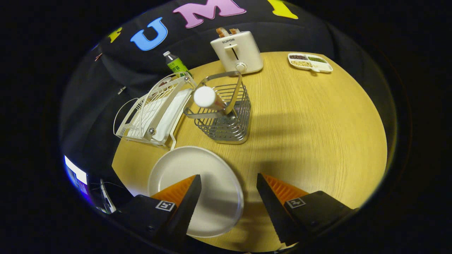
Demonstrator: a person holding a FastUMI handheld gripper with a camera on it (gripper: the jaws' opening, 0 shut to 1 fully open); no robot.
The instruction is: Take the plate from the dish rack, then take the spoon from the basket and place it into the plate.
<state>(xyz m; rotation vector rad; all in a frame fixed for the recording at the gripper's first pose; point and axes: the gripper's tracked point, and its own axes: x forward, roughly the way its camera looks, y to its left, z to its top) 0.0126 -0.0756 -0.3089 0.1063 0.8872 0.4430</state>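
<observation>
**A:** So the counter (300,123) has the plate (212,169) lying flat off the dish rack (148,113), right under the claw (229,190)?

**B:** Yep. The claw's spread wide, holding nothing. The spoon (208,98) stands handle-up in the basket (226,116), straight ahead beyond the plate, so the reach is forward.

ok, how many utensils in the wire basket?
1: a round-ended spoon handle stands in the wire basket beyond the open hand-held gripper; shorter ones may be hidden.
</observation>
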